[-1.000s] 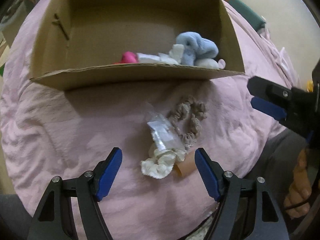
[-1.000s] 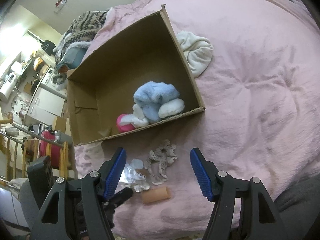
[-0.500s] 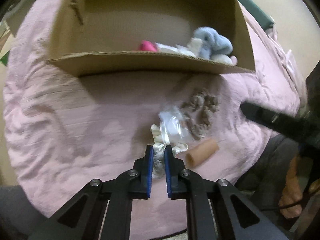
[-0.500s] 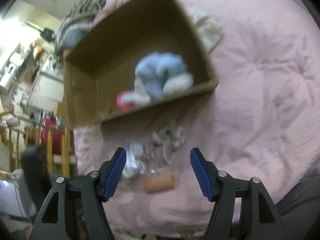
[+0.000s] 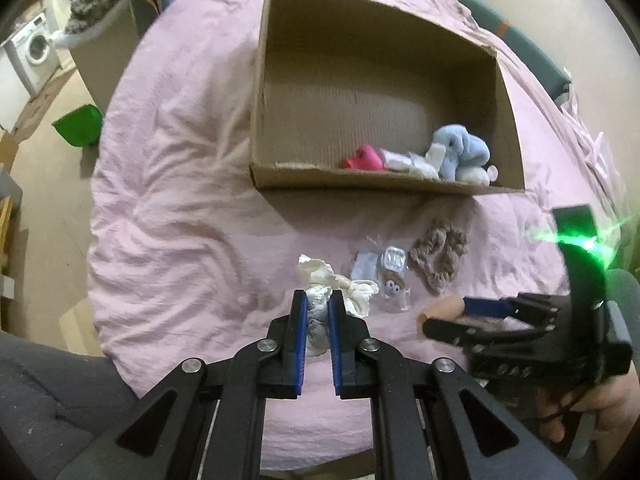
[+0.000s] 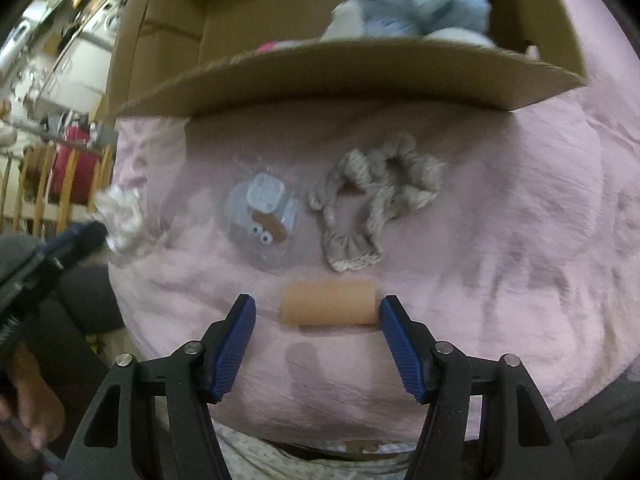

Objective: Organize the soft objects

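only rightward: googly eyes beneath plastic

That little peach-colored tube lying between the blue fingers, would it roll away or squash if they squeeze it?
The peach tube lies on its side on the rumpled pink bedspread, so it could roll, though the soft cloth probably damps that. The open right gripper brackets its ends, which should block end-to-end sliding. It looks small and probably light; whether it squashes, I cannot tell.
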